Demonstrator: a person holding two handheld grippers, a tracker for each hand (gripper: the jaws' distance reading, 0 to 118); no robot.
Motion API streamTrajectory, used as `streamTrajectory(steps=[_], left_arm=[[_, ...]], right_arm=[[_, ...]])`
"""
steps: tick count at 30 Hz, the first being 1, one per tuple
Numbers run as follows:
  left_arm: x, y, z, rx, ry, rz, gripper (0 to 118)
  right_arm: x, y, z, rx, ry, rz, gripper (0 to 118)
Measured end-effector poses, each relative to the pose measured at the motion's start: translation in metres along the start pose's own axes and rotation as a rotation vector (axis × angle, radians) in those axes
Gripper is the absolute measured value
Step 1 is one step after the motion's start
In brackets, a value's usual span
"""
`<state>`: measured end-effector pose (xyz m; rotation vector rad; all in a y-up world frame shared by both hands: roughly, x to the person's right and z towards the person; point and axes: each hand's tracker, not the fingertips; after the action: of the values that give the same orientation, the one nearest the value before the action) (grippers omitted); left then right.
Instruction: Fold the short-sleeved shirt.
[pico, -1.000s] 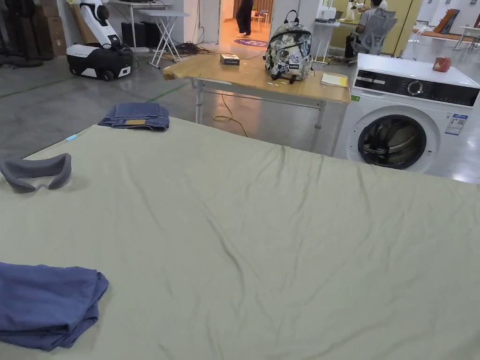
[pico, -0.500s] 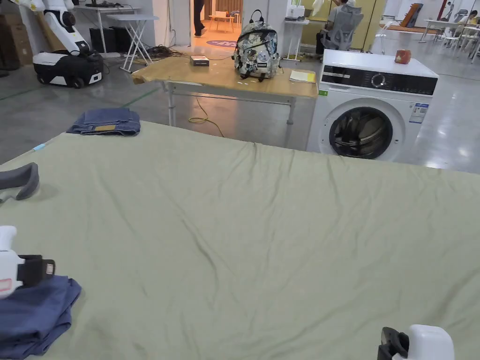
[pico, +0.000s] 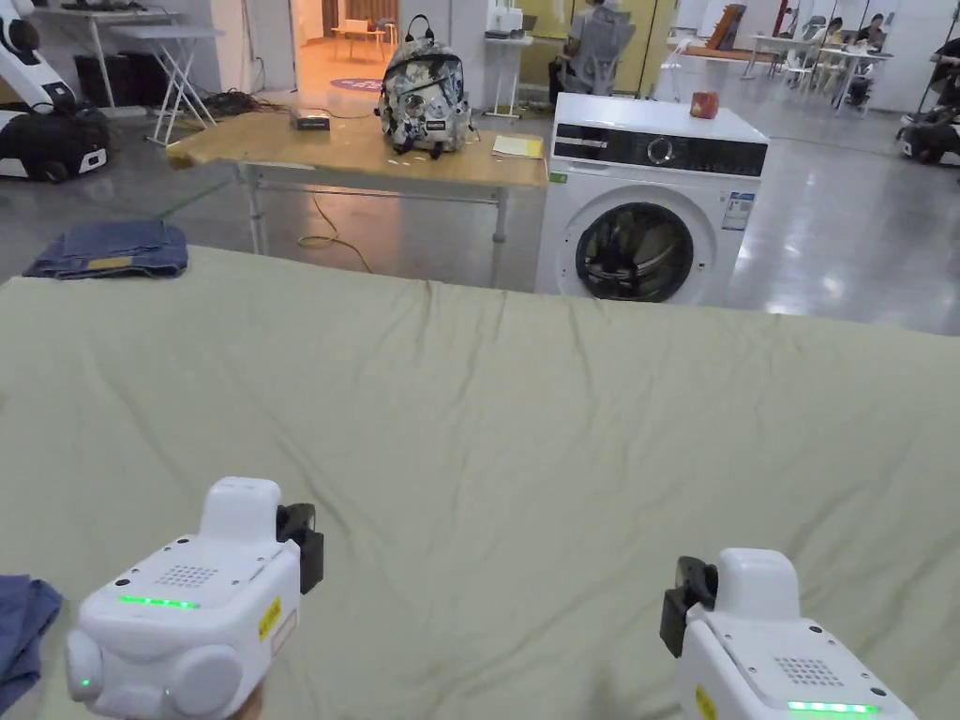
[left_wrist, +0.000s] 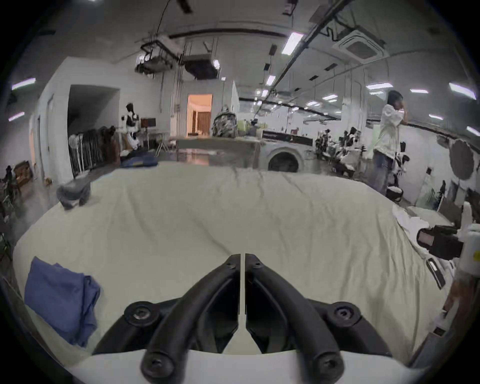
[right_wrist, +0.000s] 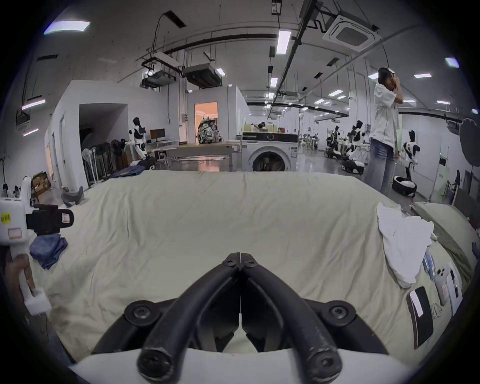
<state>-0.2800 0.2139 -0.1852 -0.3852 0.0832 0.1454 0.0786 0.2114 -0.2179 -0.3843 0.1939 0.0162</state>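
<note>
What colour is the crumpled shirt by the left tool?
Blue shirt, best seen in the left gripper view.

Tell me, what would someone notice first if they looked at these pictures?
Probably the two white tools with black tongs, the left tongs and right tongs, both shut and empty, low over a big pale green sheet. A crumpled blue shirt lies at the sheet's left edge, and a washing machine stands behind.
</note>
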Motion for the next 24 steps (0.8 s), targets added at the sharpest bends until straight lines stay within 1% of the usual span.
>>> streamTrajectory(steps=[2, 4, 6, 9, 12, 15, 24], left_arm=[[0.024, -0.001, 0.003, 0.045, 0.027, -0.047, 0], [0.039, -0.003, 0.008, 0.111, 0.052, -0.049, 0], [0.053, -0.002, 0.014, 0.144, 0.081, -0.05, 0], [0.061, -0.002, 0.02, 0.197, 0.093, -0.047, 0], [0.067, -0.004, 0.027, 0.249, 0.113, -0.086, 0], [0.067, -0.003, 0.03, 0.265, 0.116, -0.098, 0], [0.063, 0.003, 0.035, 0.274, 0.127, -0.117, 0]], right_arm=[[0.002, 0.004, 0.001, 0.022, -0.017, -0.013, 0], [0.004, 0.009, 0.001, 0.05, -0.029, -0.032, 0], [0.005, 0.012, 0.001, 0.072, -0.041, -0.031, 0], [0.005, 0.015, 0.001, 0.11, -0.061, -0.02, 0], [0.004, 0.016, 0.004, 0.146, -0.064, -0.032, 0], [0.002, 0.016, 0.008, 0.189, -0.074, -0.03, 0], [-0.006, 0.018, 0.011, 0.215, -0.071, -0.008, 0]])
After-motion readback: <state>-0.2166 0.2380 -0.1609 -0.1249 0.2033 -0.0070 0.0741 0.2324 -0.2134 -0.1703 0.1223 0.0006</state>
